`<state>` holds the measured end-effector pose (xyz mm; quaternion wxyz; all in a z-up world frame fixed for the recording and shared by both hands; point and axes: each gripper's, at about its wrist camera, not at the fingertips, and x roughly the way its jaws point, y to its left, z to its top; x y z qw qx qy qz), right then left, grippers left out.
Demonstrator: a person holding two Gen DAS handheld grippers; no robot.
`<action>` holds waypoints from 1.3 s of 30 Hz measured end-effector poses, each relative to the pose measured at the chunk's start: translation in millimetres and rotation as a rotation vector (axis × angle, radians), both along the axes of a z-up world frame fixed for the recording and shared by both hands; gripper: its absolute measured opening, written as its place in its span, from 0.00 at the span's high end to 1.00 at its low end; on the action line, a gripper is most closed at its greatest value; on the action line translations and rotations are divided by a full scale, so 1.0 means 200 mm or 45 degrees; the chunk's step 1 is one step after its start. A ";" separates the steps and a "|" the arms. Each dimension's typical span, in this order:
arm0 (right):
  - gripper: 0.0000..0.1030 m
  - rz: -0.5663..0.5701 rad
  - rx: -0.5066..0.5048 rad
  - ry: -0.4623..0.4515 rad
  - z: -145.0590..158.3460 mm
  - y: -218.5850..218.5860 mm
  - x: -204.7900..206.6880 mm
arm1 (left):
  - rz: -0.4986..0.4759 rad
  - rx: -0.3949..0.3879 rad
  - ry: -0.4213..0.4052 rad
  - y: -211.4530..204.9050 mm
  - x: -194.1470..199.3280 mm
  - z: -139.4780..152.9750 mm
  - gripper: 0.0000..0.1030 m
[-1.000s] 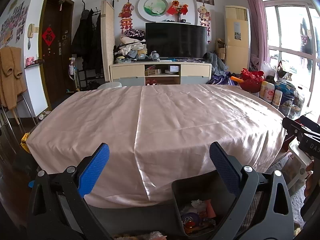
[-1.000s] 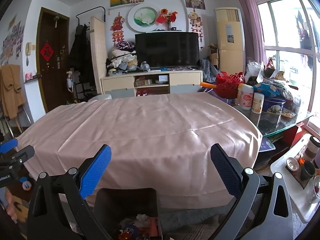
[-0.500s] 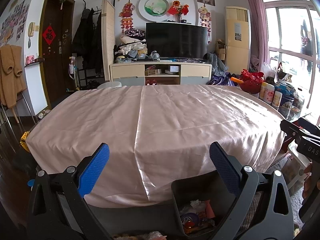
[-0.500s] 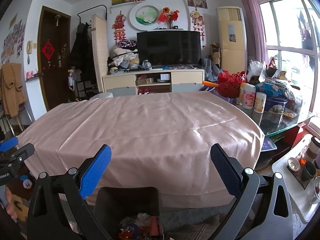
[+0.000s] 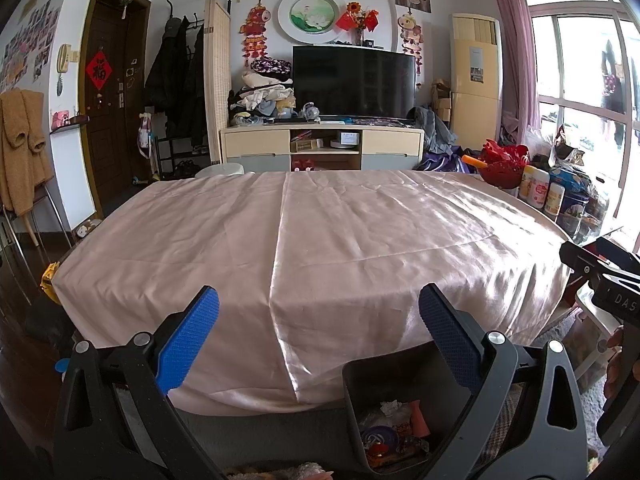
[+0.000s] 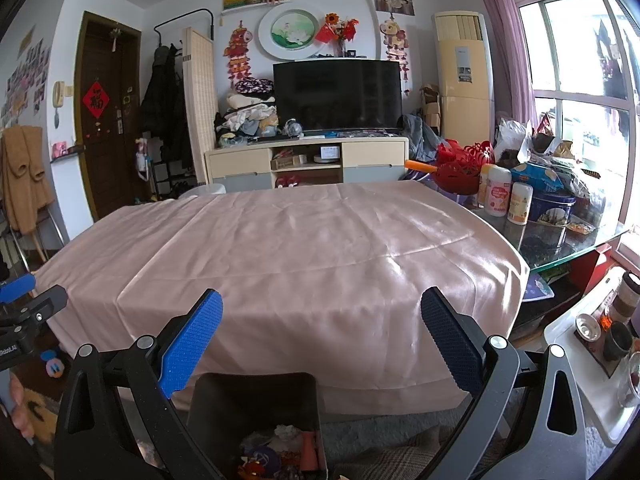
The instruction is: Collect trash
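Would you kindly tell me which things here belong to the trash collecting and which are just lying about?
Job:
- dark bin
- trash in it
- left tongs, open
- right tongs, open

Lying about:
- pink tablecloth
- white bottles
- blue tin
- television

Pink satin tablecloth (image 5: 340, 240) ahead of the claw, black television (image 5: 353, 81) on a cream cabinet (image 5: 322, 149) beyond, red colander (image 6: 456, 174) and white bottles (image 6: 496, 194) far right
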<state>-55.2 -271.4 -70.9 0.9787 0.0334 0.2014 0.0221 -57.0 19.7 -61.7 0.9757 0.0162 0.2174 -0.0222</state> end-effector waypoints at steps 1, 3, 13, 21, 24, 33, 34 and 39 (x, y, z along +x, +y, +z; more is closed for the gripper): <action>0.03 0.000 0.000 0.000 0.00 0.00 0.00 | 0.000 0.001 0.001 0.00 0.00 0.00 0.08; 0.03 0.001 0.000 -0.001 0.00 0.00 0.00 | 0.001 0.001 0.002 0.00 0.00 0.00 0.08; 0.03 0.002 0.002 0.004 0.00 0.00 0.00 | 0.002 0.001 0.002 0.00 0.00 0.00 0.08; 0.03 0.003 0.002 0.003 0.00 0.00 0.00 | 0.003 -0.002 0.001 0.00 0.00 0.00 0.08; 0.03 0.005 0.002 0.003 0.00 0.00 0.00 | 0.003 -0.002 0.001 0.00 0.00 0.00 0.08; 0.03 0.010 0.004 0.003 0.01 0.01 0.01 | 0.006 -0.004 0.002 -0.01 0.00 -0.01 0.08; 0.03 0.011 0.005 0.004 0.01 0.00 0.01 | 0.006 -0.005 0.003 -0.01 0.00 -0.01 0.08; 0.03 0.017 0.004 0.007 0.01 0.00 0.02 | 0.008 -0.005 0.002 -0.01 0.00 -0.01 0.08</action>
